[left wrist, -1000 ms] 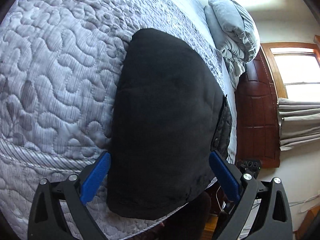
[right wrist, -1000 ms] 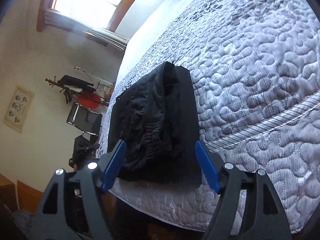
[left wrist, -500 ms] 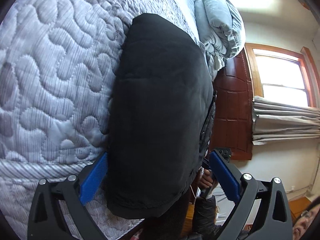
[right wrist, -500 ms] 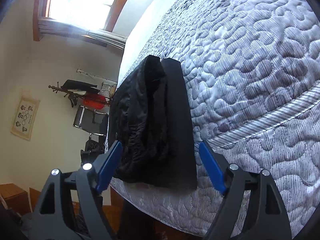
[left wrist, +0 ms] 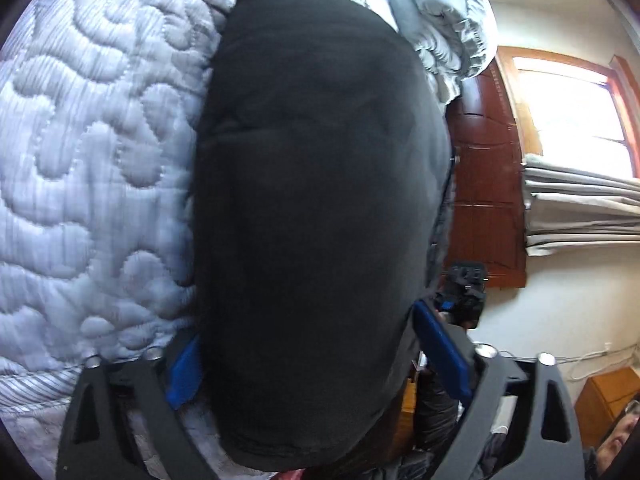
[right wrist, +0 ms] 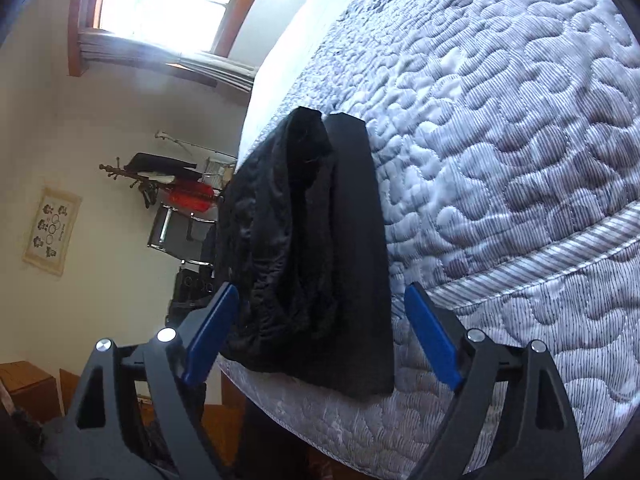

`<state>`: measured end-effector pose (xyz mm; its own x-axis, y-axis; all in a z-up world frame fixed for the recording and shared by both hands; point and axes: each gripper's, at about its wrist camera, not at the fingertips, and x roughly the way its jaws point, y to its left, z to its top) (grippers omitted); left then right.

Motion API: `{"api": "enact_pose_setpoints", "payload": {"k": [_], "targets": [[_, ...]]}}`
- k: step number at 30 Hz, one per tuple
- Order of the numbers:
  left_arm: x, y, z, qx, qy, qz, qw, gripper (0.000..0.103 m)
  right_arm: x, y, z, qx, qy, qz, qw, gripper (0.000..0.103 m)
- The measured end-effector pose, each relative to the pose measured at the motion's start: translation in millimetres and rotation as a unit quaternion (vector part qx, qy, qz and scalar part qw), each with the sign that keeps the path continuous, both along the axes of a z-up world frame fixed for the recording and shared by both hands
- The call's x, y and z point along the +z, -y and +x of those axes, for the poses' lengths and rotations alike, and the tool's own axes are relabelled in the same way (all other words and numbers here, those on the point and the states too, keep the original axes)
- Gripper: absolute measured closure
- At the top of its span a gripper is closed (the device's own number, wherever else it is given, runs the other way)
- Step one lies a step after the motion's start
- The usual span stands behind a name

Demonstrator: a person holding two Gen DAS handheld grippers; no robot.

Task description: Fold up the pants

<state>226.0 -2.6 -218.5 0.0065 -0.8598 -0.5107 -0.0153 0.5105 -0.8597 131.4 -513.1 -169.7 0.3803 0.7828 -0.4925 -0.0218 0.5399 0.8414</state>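
The black pants (left wrist: 316,216) lie folded in a thick stack at the edge of the quilted bed (left wrist: 92,152). In the left wrist view the stack fills the frame between the blue pads of my left gripper (left wrist: 316,356), which is open and straddles the stack's near end. In the right wrist view the pants (right wrist: 312,256) show their layered side, the crinkled waistband part to the left of a flat smooth layer. My right gripper (right wrist: 320,340) is open, its pads on either side of the stack's near end, touching nothing that I can see.
The grey quilted bedspread (right wrist: 500,140) stretches right. A folded pale duvet (left wrist: 444,20) lies beyond the pants. A dark wood door (left wrist: 484,184), windows, a chair (right wrist: 180,232) and coat rack stand past the bed edge.
Both grippers have moved closer to the folded pants, which now look larger in both views. Both stay open.
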Motion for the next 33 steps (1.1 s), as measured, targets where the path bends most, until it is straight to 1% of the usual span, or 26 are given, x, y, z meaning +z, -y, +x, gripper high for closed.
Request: {"api": "enact_pose_setpoints", "payload": {"k": [2, 3, 6, 9, 12, 14, 18, 24, 29, 31, 33], "targets": [[-2.4, -4.2, -2.2, 0.001, 0.000, -0.001, 1.0000, 0.019, 1.8, 2.4, 0.7, 0.000, 0.006, 0.016, 1.000, 0.012], [-4.4, -6.4, -3.5, 0.002, 0.000, -0.001, 1.0000, 0.020, 1.8, 3.0, 1.7, 0.001, 0.006, 0.021, 1.000, 0.012], [-9.5, -11.3, -6.3, 0.002, -0.001, 0.000, 1.0000, 0.022, -5.0, 0.7, 7.8, 0.015, -0.013, 0.019, 1.000, 0.012], [-8.7, -10.8, -7.2, 0.000, -0.001, -0.002, 1.0000, 0.022, -15.5, -2.5, 14.5, 0.032, -0.031, 0.031, 0.999, 0.012], [-8.6, -8.1, -4.9, -0.004, -0.002, -0.005, 1.0000, 0.022, -32.7, -0.2, 22.2, 0.044, -0.057, 0.068, 0.995, 0.012], [-10.7, -8.9, -4.8, -0.006, -0.004, -0.008, 0.9999, 0.022, -41.1, 0.3, 27.9, 0.053, -0.066, 0.083, 0.993, 0.012], [-8.9, -3.4, 2.5, -0.011, -0.008, -0.011, 0.9999, 0.022, -46.7, -3.5, 40.5, 0.091, -0.061, 0.113, 0.988, 0.010], [-7.5, 2.6, 5.1, -0.015, -0.011, -0.010, 0.9998, 0.022, -42.2, -21.3, 52.9, 0.139, -0.062, 0.095, 0.984, 0.007], [-3.0, 11.8, 7.8, -0.020, -0.010, 0.005, 0.9997, 0.020, -35.2, -27.7, 53.6, 0.147, -0.063, 0.067, 0.985, 0.007], [-0.5, 15.3, 8.6, -0.020, -0.007, 0.013, 0.9997, 0.020, -31.2, -32.4, 51.3, 0.146, -0.057, 0.045, 0.987, 0.009], [0.9, 17.8, 8.8, -0.017, -0.005, 0.019, 0.9997, 0.020, -27.9, -37.8, 45.9, 0.148, -0.046, 0.013, 0.988, 0.022]]}}
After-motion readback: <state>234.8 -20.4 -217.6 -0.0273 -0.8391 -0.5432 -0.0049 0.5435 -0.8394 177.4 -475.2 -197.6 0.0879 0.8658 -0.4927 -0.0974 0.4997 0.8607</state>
